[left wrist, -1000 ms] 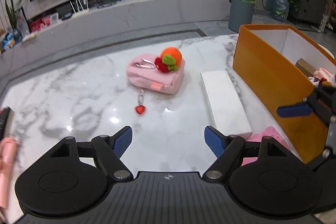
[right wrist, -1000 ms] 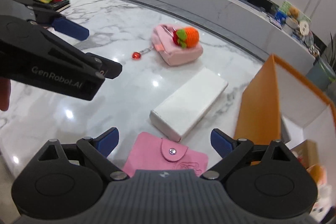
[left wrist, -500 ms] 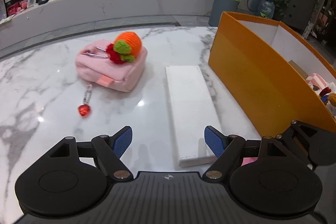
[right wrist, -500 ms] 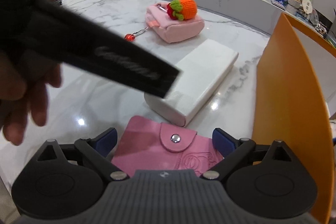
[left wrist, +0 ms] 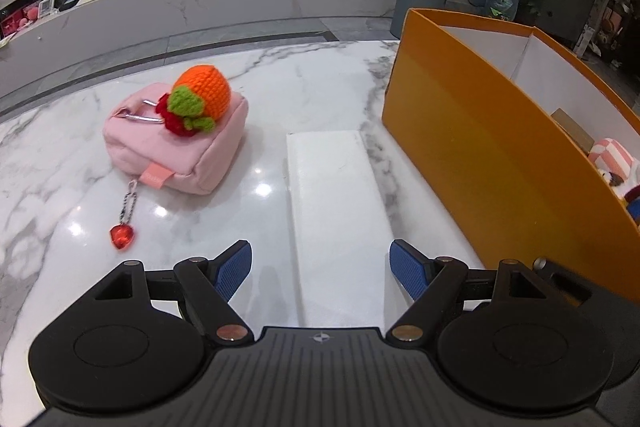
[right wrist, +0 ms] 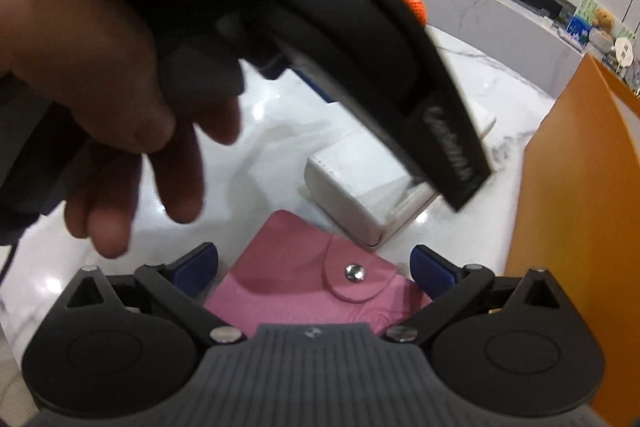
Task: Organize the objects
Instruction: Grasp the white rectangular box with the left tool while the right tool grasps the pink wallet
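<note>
Orange box [left wrist: 472, 147] stands at counter [left wrist: 72, 195] right. White case [left wrist: 336, 211] lies beside it, between open, empty left gripper [left wrist: 321, 269] fingers. Pink wallet [right wrist: 304, 291] sits between right gripper [right wrist: 314, 269] fingers, opening, not gripping. Advice: lower each squarely, clamp the long sides.

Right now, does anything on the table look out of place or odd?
Nothing is spilled or damaged. Loose items lie unsorted beside the orange box: a white box, a pink pouch and a pink wallet.
</note>
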A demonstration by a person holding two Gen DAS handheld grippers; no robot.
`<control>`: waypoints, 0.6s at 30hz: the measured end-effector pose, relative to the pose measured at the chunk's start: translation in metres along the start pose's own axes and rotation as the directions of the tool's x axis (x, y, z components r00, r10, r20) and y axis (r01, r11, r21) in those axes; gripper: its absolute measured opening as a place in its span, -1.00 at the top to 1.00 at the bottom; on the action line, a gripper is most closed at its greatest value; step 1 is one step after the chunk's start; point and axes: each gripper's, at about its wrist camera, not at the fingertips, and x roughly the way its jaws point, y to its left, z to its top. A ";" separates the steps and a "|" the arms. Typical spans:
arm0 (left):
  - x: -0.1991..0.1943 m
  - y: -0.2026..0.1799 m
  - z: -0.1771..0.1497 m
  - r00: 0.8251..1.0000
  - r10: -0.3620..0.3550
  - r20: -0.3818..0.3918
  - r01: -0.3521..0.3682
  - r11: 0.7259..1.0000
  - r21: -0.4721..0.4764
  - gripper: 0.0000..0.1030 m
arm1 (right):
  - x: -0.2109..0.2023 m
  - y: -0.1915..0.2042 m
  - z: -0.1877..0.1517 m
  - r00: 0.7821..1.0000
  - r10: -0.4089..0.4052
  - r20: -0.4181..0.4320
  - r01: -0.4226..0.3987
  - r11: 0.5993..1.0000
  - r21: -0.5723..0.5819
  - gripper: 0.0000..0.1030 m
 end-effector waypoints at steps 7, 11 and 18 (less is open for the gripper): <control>0.018 -0.018 -0.002 0.998 0.014 -0.058 -0.010 0.998 0.061 -0.78 | 0.002 -0.005 0.000 1.000 0.027 -0.009 -0.026 0.998 0.058 -0.98; 0.024 -0.020 -0.008 0.997 0.038 -0.069 -0.032 0.996 0.087 -0.70 | 0.004 -0.008 -0.001 0.999 0.032 -0.008 -0.031 0.997 0.066 -0.98; 0.017 -0.012 -0.011 0.997 0.015 -0.073 -0.007 0.995 0.100 -0.40 | 0.001 -0.007 -0.001 0.999 0.049 -0.012 -0.049 0.997 0.064 -0.92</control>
